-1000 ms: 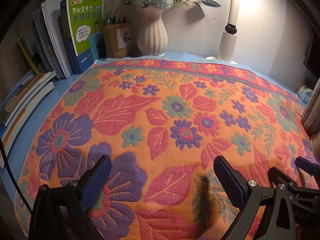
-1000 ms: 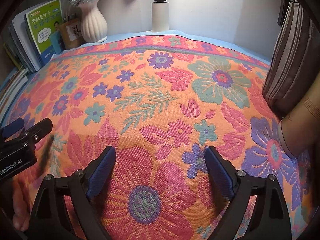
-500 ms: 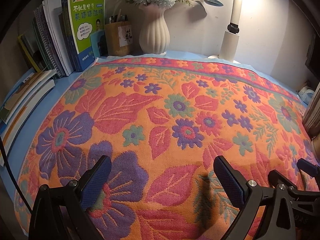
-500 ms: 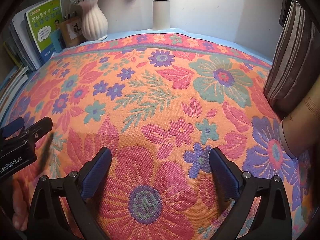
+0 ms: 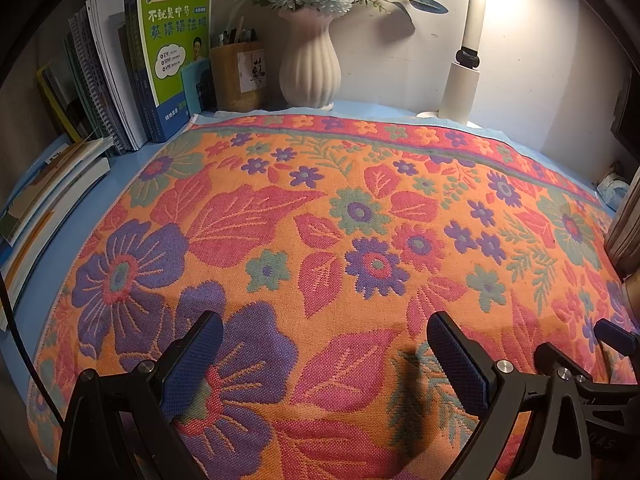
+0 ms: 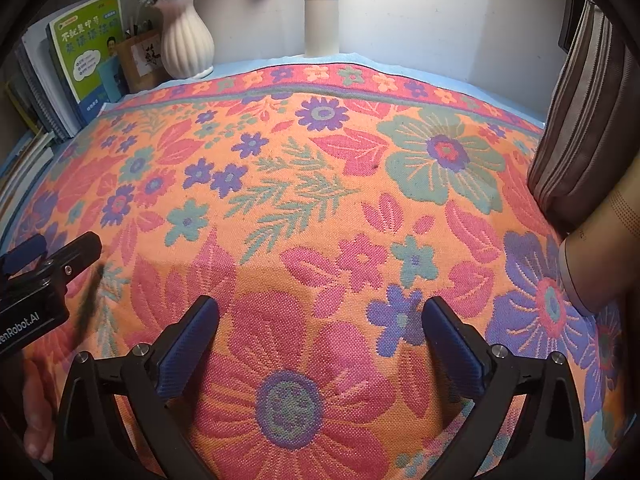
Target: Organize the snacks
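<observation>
Both my grippers hover low over the woven orange floral cloth, coarse knit with purple, pink and teal flowers: left gripper and right gripper each have blue textured pads spread wide, gripping nothing. Upper left of both frames: upright books with a green cover, a brown pen holder, a ribbed white ceramic vase; white lamp post top centre. No snacks visible in either view.
</observation>
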